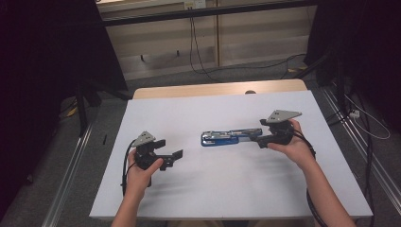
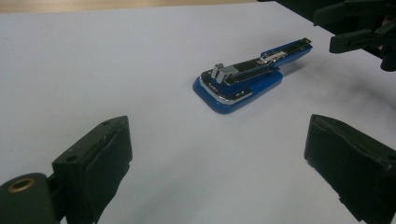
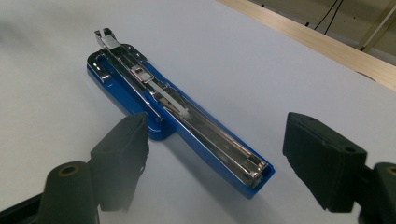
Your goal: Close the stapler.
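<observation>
Stapler blue, swung open on our white table | left gripper released – well apart | right gripper released – jaws flanking its end, not touching

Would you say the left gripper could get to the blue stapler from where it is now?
Probably yes: the left gripper is open and faces the blue stapler, with bare white table between them. The right gripper sits at the stapler's far end.

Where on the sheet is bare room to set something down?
The far strip beyond the stapler, the near strip by the front edge between the forearms, and the gap between left gripper and stapler are free. Crowded: the stapler's right end, beside the right gripper.
</observation>
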`<move>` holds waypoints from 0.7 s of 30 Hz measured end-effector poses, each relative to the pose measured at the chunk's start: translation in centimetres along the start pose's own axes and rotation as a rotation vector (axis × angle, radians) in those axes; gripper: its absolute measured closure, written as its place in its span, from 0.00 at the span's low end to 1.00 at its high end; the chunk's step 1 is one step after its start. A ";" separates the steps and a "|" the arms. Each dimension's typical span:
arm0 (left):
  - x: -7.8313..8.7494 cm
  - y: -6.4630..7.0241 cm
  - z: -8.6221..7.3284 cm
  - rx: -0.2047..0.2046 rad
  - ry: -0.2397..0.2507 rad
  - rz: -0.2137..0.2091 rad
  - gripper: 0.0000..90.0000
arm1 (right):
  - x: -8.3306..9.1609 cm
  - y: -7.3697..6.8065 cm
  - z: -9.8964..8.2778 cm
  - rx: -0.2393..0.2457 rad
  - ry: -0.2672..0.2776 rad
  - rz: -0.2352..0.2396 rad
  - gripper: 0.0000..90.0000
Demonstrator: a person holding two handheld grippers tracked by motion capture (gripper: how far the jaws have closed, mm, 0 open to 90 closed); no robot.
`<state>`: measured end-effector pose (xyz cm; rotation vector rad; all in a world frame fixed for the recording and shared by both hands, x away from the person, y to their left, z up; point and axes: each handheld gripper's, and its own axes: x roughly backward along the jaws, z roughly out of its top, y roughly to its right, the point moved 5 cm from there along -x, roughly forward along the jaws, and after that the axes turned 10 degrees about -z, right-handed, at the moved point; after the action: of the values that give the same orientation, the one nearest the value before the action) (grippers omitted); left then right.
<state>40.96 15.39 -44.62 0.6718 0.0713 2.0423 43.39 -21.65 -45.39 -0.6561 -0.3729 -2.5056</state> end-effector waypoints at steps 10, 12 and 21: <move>-1.2 0.5 0.2 -0.022 -0.028 -0.019 0.11 | 1.2 0.6 -0.9 -0.043 -0.016 -0.019 0.36; -1.5 0.6 0.1 -0.027 -0.042 -0.021 0.12 | 1.5 0.9 -1.0 -0.047 -0.011 -0.027 0.42; -2.7 0.4 -0.1 -0.042 -0.070 -0.008 0.22 | 2.2 2.3 -2.2 -0.102 -0.030 -0.073 0.63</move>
<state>41.63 12.99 -45.77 0.7152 -0.0101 2.0049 42.17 -25.25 -45.80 -0.7328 -0.2862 -2.6004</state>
